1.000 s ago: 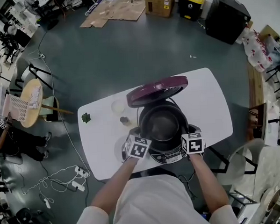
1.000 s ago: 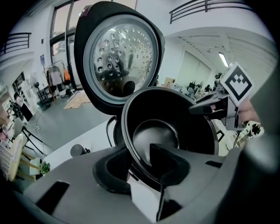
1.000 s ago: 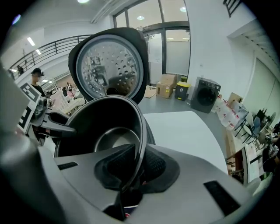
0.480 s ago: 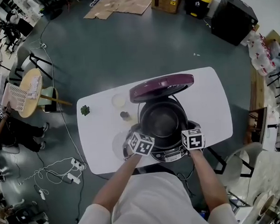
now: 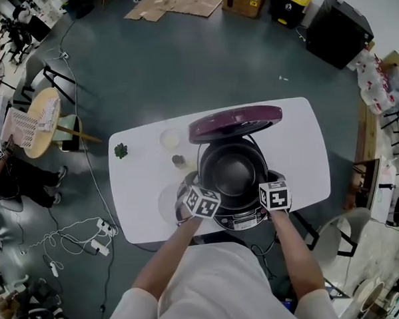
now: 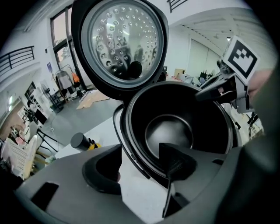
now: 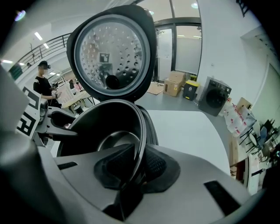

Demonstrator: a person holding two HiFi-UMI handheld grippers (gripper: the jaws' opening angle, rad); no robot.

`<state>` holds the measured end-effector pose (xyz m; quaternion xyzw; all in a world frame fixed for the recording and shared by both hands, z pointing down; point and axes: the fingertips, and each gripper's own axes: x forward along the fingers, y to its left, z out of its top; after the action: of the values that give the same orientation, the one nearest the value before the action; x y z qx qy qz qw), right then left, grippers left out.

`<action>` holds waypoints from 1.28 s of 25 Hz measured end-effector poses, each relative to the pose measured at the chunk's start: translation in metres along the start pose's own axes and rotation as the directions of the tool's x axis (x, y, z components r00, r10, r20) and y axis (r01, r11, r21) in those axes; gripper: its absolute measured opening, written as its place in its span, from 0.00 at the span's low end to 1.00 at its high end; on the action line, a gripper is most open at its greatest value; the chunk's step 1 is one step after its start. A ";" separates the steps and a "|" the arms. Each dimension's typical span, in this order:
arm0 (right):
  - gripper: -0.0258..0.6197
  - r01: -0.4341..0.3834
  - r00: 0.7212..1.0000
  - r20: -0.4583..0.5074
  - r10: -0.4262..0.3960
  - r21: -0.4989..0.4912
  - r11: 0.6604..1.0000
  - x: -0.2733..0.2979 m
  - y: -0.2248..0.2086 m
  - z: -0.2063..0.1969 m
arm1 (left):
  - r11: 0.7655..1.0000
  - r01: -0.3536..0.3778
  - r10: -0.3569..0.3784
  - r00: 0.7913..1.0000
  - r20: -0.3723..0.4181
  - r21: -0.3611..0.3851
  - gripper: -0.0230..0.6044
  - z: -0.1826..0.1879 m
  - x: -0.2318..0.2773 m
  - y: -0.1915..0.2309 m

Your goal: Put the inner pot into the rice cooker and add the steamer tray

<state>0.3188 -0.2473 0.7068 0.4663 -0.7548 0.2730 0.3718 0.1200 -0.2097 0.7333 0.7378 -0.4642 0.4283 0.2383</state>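
Pot seating comes first: the inner pot (image 5: 232, 172) sits in the rice cooker (image 5: 246, 221) at the near edge of the table (image 5: 298, 133). Our right gripper (image 7: 139, 158) pinches its rim. Our left gripper (image 6: 140, 152) has just been opening, jaws wide astride the rim (pressing nothing, we judge). We should release the right gently, lest the pot tilt.

No legible text or numbers

Rice cooker (image 5: 238, 221) on white table (image 5: 299, 150)
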 end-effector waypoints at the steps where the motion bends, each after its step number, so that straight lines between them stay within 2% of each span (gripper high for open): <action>1: 0.14 0.006 1.000 -0.007 -0.007 -0.007 1.000 0.002 -0.001 -0.001 | 1.000 0.002 -0.002 1.000 -0.001 -0.011 0.49 -0.001 0.001 0.001; 9: 0.19 0.099 0.992 -0.070 -0.106 -0.096 0.990 0.011 -0.003 -0.014 | 1.000 0.002 -0.003 1.000 -0.004 -0.024 0.50 -0.006 0.005 0.001; 12: 0.26 0.146 0.985 -0.065 -0.161 -0.188 0.971 0.014 -0.002 -0.019 | 0.998 0.019 -0.019 1.000 -0.007 -0.064 0.51 -0.010 0.006 0.000; 14: 0.29 0.168 0.982 -0.051 -0.183 -0.214 0.962 0.013 -0.002 -0.021 | 0.996 0.030 -0.031 1.000 -0.005 -0.084 0.53 -0.010 0.005 -0.001; 17: 0.35 0.169 0.983 -0.036 -0.180 -0.204 0.964 0.010 0.001 -0.023 | 0.995 0.052 -0.053 0.999 -0.004 -0.088 0.58 -0.010 0.002 -0.003; 25: 0.36 0.185 0.983 0.025 -0.183 -0.163 0.969 -0.010 0.003 -0.022 | 0.988 0.102 -0.095 0.993 0.071 -0.113 0.56 -0.015 -0.023 -0.006; 32: 0.36 0.179 0.983 0.064 -0.171 -0.150 0.972 -0.029 0.034 -0.018 | 0.984 0.129 -0.114 0.986 0.124 -0.121 0.55 -0.023 -0.050 0.001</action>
<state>0.3022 -0.2054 0.6916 0.5075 -0.7388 0.1678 0.4105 0.0993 -0.1693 0.7025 0.7716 -0.4578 0.3384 0.2837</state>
